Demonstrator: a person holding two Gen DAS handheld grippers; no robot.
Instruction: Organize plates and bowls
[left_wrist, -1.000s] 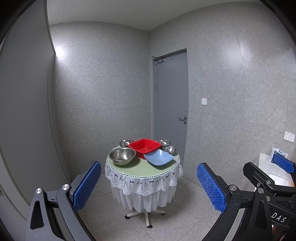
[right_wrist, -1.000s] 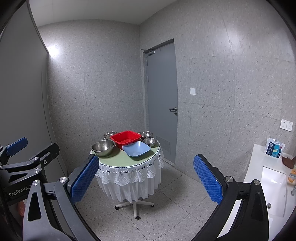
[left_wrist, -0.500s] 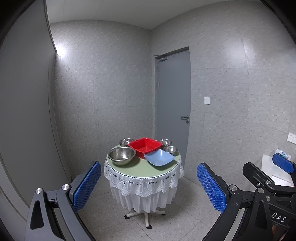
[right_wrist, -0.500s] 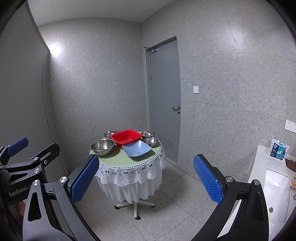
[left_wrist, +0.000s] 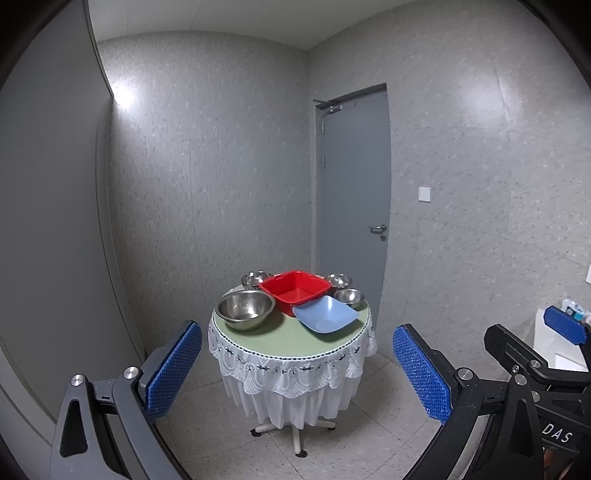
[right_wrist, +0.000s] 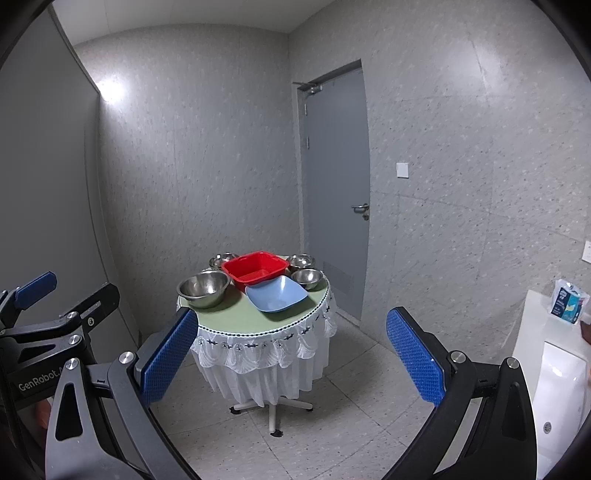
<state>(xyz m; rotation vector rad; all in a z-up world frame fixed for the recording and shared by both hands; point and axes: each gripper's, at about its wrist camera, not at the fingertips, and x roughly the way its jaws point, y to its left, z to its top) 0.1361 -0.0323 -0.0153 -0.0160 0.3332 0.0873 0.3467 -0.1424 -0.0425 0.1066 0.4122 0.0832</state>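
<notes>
A small round table with a green top and white lace skirt stands some way ahead. On it sit a red square basin, a blue square plate, a large steel bowl at the left and three small steel bowls around the back. The same set shows in the right wrist view: table, red basin, blue plate, large bowl. My left gripper and right gripper are both open, empty and well short of the table.
A grey door is shut behind the table. A white sink counter with a tissue pack stands at the right. A grey partition wall runs along the left. Tiled floor lies around the table's pedestal.
Both views have tilted slightly upward, so the table sits a little lower in frame. Nothing on the table has moved; both grippers stay open.
</notes>
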